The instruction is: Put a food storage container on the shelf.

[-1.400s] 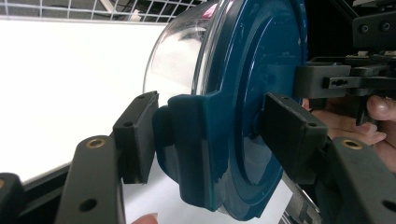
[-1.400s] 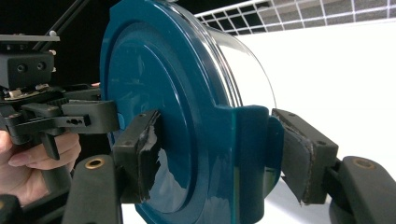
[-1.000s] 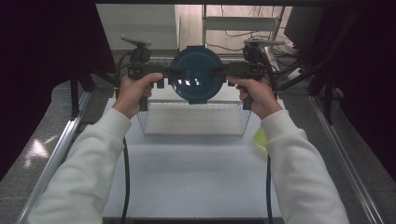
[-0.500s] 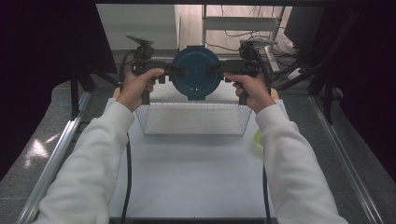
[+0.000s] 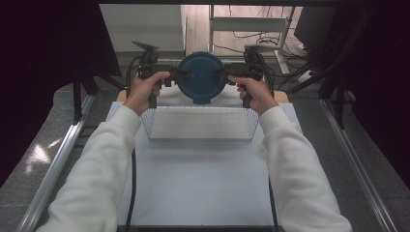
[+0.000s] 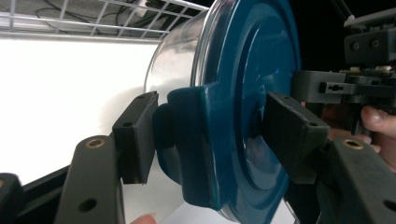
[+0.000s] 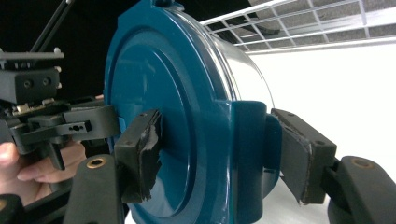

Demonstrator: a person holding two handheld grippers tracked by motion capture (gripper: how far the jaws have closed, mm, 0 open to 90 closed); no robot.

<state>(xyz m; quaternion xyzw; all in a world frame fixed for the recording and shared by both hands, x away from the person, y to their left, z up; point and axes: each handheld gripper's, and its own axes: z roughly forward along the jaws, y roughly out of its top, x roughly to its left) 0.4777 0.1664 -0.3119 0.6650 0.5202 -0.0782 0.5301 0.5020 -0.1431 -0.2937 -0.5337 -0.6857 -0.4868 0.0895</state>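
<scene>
A round container with a dark blue lid [image 5: 200,77] hangs on its side between the two grippers, above the far edge of a wire basket [image 5: 200,124]. Its lid faces the person, and its clear body [image 6: 177,51] points away. My left gripper [image 6: 210,135] is shut on the blue side clasp [image 6: 191,149] of the lid, one pad [image 6: 137,135] behind the clasp and one on the lid face. My right gripper [image 7: 222,154] is shut on the opposite clasp [image 7: 250,154] in the same way. In the high view the left gripper [image 5: 171,76] and the right gripper [image 5: 227,73] flank the lid.
The wire basket stands on a white table sheet [image 5: 198,183] with open room in front of it. Metal rails [image 5: 58,164] run along both sides. Black curtains, a shelf and loose cables [image 5: 290,53] lie beyond the table's far edge.
Both hands have carried the container a little forward and down toward the basket's far side. The bright glare on the lid face is gone. Both grips are unchanged.
</scene>
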